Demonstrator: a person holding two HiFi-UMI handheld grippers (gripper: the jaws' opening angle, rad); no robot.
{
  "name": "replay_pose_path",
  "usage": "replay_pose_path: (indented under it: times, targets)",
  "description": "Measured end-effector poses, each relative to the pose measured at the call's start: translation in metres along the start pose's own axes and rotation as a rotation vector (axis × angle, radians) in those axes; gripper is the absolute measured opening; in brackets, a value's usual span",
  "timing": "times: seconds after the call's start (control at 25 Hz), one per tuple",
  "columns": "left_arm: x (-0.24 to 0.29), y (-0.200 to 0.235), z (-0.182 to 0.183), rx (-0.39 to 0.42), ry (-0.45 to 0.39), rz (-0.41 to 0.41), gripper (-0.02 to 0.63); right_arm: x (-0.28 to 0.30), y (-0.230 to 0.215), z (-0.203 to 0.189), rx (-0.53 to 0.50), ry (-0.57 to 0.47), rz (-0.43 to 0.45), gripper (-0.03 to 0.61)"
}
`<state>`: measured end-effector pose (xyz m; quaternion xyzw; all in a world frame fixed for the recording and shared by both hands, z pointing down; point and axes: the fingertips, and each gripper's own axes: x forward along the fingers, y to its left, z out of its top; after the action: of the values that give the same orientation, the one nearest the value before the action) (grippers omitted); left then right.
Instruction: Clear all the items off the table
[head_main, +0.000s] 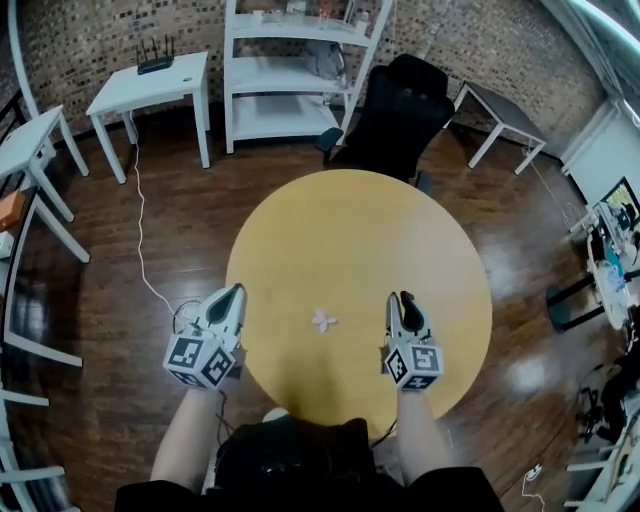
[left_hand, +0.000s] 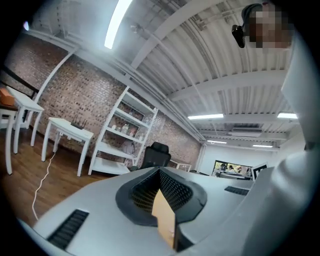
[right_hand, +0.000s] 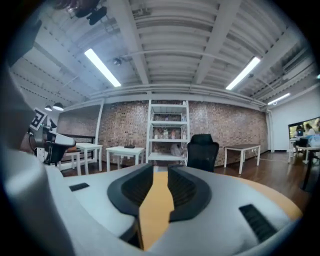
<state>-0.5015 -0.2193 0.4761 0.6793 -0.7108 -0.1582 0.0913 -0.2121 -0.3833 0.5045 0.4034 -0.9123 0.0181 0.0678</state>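
A round yellow wooden table (head_main: 350, 240) carries one small, pale pink crumpled scrap (head_main: 324, 320), which lies on the tabletop towards the near edge. The left gripper (head_main: 236, 291) hovers at the table's left edge and the right gripper (head_main: 403, 298) over its near right part, with the scrap between them and apart from both. The left gripper's jaws meet at their tips with nothing in them. The right gripper's jaws stand narrowly apart, and only bare tabletop shows through the gap. A black office chair (head_main: 395, 115) stands just beyond the table's far edge.
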Motion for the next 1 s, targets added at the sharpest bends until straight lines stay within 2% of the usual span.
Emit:
replay_pose_path:
  times: [0.04, 0.12, 0.2, 0.52, 0.64, 0.8, 1.0]
  targets:
    - [0.009, -0.009, 0.003, 0.009, -0.013, -0.036, 0.0, -0.01, -0.01, 0.012, -0.001, -0.033, -0.034, 0.071]
    - [0.022, -0.027, 0.004, 0.032, -0.026, -0.104, 0.0, -0.03, -0.026, 0.027, -0.006, -0.084, -0.105, 0.066]
    - [0.027, -0.04, 0.002, 0.063, -0.027, -0.146, 0.0, -0.052, -0.039, 0.035, -0.013, -0.12, -0.161, 0.032]
    - [0.042, -0.045, 0.009, 0.083, -0.049, -0.162, 0.002, -0.11, -0.081, 0.043, 0.016, -0.218, -0.304, 0.032]
    - [0.042, -0.045, -0.002, 0.087, -0.014, -0.143, 0.002, -0.12, -0.09, 0.032, 0.043, -0.196, -0.328, 0.031]
    - [0.046, -0.052, 0.0, 0.12, -0.037, -0.125, 0.0, -0.115, -0.096, 0.023, 0.05, -0.182, -0.318, 0.031]
    - [0.045, -0.082, 0.0, 0.083, -0.036, -0.232, 0.0, -0.117, -0.1, 0.029, 0.042, -0.177, -0.312, 0.031]
